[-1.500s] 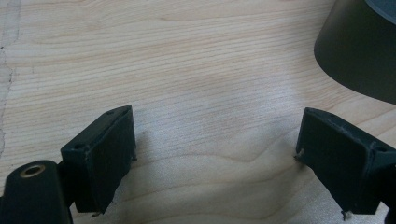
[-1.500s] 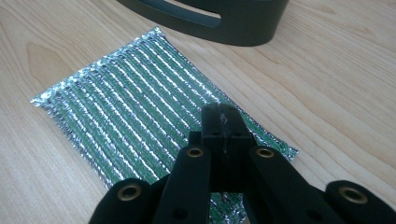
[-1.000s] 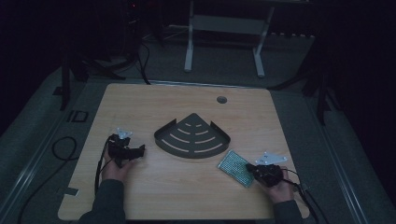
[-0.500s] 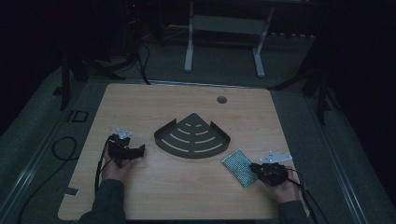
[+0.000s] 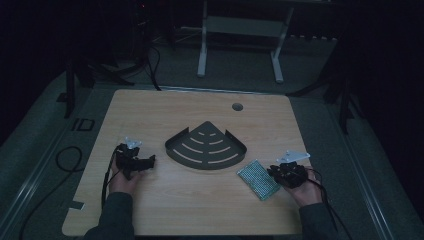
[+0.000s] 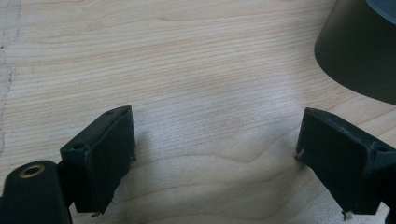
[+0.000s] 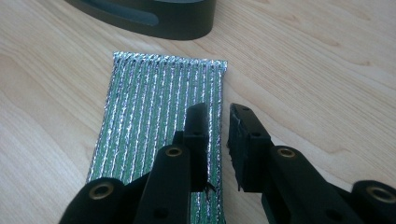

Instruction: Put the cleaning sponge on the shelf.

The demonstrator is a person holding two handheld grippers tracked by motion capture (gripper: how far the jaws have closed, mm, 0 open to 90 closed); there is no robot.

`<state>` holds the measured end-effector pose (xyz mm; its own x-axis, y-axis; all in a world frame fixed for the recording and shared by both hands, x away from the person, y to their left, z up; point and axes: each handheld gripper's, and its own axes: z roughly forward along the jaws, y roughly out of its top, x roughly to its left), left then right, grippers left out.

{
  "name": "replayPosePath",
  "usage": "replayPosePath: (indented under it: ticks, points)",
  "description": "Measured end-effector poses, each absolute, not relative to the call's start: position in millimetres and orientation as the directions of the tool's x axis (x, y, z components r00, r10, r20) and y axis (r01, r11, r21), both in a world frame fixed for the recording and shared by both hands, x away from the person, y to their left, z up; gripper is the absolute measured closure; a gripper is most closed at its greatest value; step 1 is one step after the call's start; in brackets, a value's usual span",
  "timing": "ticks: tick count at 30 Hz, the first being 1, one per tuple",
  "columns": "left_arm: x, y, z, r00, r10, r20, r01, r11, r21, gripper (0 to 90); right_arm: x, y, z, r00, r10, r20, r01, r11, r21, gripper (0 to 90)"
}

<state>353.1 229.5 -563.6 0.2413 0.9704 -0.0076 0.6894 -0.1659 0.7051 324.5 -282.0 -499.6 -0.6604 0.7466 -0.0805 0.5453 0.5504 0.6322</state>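
Note:
A black quarter-round slotted shelf (image 5: 206,146) lies flat at the table's centre. Right of it and nearer to me lies a ribbed green and silver pad (image 5: 258,179), flat on the wood. My right gripper (image 5: 274,173) hovers at that pad's right edge. In the right gripper view its jaws (image 7: 217,109) stand almost together above the pad (image 7: 154,112), one over the pad and one over bare wood, with nothing pinched. My left gripper (image 5: 147,162) rests left of the shelf. It is wide open (image 6: 217,128) over bare wood, with the shelf's dark wall (image 6: 359,51) at upper right.
The wooden table (image 5: 150,115) has a round cable hole (image 5: 237,106) at the back. A white desk frame (image 5: 240,30) stands on the floor behind. Cables (image 5: 65,160) trail off the left edge.
My right hand and the pad have shifted slightly to the right and the pad has turned a little. The left gripper has stayed where it was.

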Motion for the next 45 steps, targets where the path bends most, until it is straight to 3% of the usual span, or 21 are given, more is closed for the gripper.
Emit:
replayPosePath:
  ticks: [26,45]
  points:
    - [353,229,-564,0.241,0.971,-0.008,0.689,-0.165,0.705,12.0,363,-274,-499,-0.653,0.756,0.036,0.687,0.572,0.448,79.0]
    - [353,229,-564,0.241,0.971,-0.008,0.689,-0.165,0.705,12.0,379,-274,-502,-0.659,0.743,0.117,0.722,0.580,0.378,78.0]
